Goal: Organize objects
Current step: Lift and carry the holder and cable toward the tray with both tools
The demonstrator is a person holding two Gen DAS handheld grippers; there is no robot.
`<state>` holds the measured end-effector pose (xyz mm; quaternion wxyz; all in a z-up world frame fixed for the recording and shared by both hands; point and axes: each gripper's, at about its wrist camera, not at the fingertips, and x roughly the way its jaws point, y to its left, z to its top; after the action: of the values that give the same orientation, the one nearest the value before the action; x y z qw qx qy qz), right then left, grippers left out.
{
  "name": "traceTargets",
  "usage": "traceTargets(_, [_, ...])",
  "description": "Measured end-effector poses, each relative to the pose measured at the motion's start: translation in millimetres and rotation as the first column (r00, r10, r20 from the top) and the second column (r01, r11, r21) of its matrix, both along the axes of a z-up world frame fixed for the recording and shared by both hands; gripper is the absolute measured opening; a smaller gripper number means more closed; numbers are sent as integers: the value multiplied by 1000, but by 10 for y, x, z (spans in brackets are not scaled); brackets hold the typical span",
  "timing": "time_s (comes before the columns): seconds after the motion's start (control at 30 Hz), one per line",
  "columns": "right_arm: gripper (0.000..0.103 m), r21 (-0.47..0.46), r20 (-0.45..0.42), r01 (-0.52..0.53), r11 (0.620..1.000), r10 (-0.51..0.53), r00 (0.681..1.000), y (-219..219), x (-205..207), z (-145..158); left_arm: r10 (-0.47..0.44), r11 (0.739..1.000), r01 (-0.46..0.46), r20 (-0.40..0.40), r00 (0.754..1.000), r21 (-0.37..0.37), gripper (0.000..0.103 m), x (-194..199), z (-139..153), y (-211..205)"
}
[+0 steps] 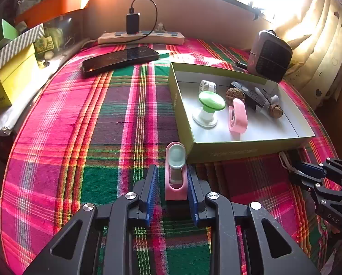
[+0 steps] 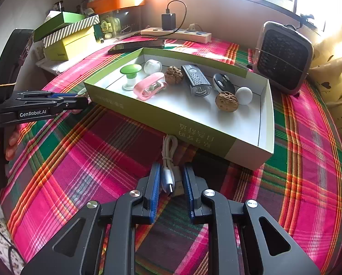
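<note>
Plaid cloth (image 1: pixel 102 126) in pink, green and purple covers the bench, and a shallow green-walled box (image 1: pixel 251 147) with a white floor sits on it toward the right.

Left gripper (image 1: pixel 172 181) hovers low over the cloth just near of the box's near left corner. Its jaws are spread, with a pink clip (image 1: pixel 175 171) carrying a pale green oval pad lying on the cloth between them; the clip touches or nearly touches the right blue pad, with a gap to the left one.

Right gripper (image 2: pixel 171 178) is low over the cloth just near of the box's long near wall. Its jaws are also spread, bracketing a coiled white USB cable (image 2: pixel 168 158) whose plugs lie between the blue pads; whether either pad touches the cable cannot be told.

Inside the box, seen from the right wrist, a green-topped suction knob (image 2: pixel 130 74) stands upright at the far left, a small white jar (image 2: pixel 152 66) lies beside it, and a second pink clip (image 2: pixel 149 86) lies just near of them. To the right come a walnut (image 2: pixel 173 75), a dark grey remote-like device (image 2: pixel 196 80), a black key fob (image 2: pixel 223 83), a white ball (image 2: pixel 244 95) and another walnut (image 2: pixel 226 102).

Beyond the box a black phone (image 1: pixel 120 59) lies flat, with a power strip (image 1: pixel 141 37) holding a black charger against the far wall. A small grey fan (image 2: pixel 284 59) stands at the far right.
</note>
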<state>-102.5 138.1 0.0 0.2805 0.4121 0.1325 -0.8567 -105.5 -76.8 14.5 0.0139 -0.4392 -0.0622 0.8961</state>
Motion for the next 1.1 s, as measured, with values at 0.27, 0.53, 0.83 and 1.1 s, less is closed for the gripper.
traceTargets(0.27, [21,-4,0,4,1000,-4,1000,1,9,-1,9,1000,-9,-3,1000,-4,16,13,-3,-29])
traceTargets(0.53, [21,-4,0,9,1000,-9,1000,-7,24,3,10,1000,-10,-5,1000,-8,16,16,-3,-23])
traceTargets(0.83, [20,-25,19,38,999,-38,999,7,43,15,10,1000,-10,-1,1000,3,16,32,3,-24])
traceTargets(1.1, [20,-54,25,46,997,-45,999,21,85,23,1,1000,-1,1,1000,4,16,71,11,25])
